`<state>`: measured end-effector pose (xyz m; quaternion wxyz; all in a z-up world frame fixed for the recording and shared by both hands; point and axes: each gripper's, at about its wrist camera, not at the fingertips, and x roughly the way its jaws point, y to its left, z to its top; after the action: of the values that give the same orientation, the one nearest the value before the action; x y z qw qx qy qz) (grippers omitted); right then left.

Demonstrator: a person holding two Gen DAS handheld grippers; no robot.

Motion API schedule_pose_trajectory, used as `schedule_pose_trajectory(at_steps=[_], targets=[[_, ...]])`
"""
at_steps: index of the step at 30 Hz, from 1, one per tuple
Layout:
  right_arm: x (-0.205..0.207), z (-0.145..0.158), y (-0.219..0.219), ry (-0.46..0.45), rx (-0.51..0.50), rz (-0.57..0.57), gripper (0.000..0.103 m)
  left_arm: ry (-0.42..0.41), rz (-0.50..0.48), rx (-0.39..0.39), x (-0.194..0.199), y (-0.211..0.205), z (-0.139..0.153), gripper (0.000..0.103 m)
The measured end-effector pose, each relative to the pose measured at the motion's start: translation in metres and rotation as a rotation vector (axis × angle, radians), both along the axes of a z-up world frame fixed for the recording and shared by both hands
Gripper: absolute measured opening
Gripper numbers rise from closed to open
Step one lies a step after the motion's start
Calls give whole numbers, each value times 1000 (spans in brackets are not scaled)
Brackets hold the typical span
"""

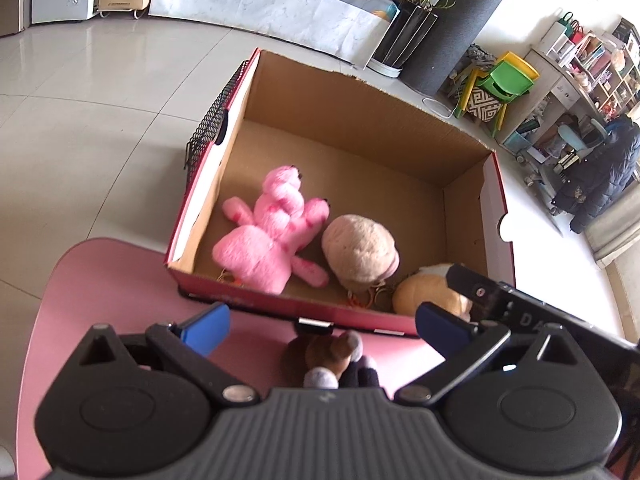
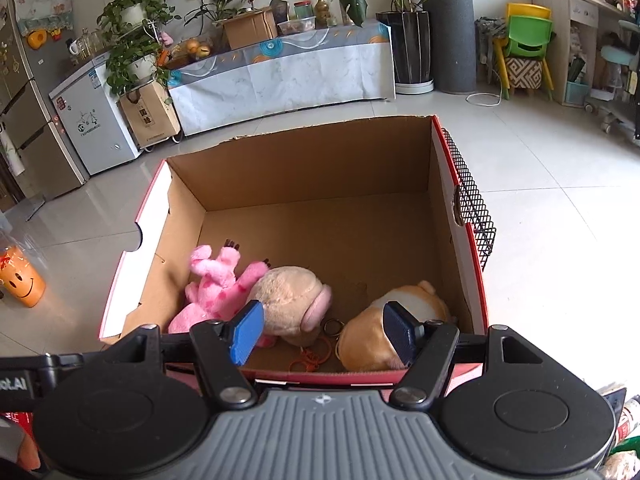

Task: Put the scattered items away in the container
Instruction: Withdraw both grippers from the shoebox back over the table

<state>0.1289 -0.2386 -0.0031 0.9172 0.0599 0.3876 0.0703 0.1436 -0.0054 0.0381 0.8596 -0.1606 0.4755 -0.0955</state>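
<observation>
An open cardboard box (image 1: 360,120) with red outer sides stands on a pink table (image 1: 100,288). Inside lie a pink plush (image 1: 272,232), a beige plush (image 1: 360,252) and an orange-and-white plush (image 1: 428,288). A small brown-and-grey plush (image 1: 332,356) lies on the table just before the box, between my left gripper's open fingers. My left gripper (image 1: 320,328) is open and empty above it. In the right wrist view the box (image 2: 312,160) holds the pink plush (image 2: 216,284), beige plush (image 2: 292,300) and orange plush (image 2: 400,320). My right gripper (image 2: 324,332) is open and empty over the box's near edge.
The box carries a black wire mesh rack (image 1: 212,120) on one side. The right gripper's body (image 1: 520,308) reaches in at the left view's right edge. Tiled floor, a covered bench (image 2: 280,72), plant pots and small chairs (image 2: 524,40) lie beyond.
</observation>
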Motion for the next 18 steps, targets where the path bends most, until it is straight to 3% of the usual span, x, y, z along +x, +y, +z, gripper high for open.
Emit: schedule_pose_trajectory(at_steps=[10,18], targets=[[-30,7,4,-4,-13,12,67,24,-12,51,-16,3,-2,103],[-51,1,6,55,-31,8,67,44,-42,90,-27,1,-3,103]])
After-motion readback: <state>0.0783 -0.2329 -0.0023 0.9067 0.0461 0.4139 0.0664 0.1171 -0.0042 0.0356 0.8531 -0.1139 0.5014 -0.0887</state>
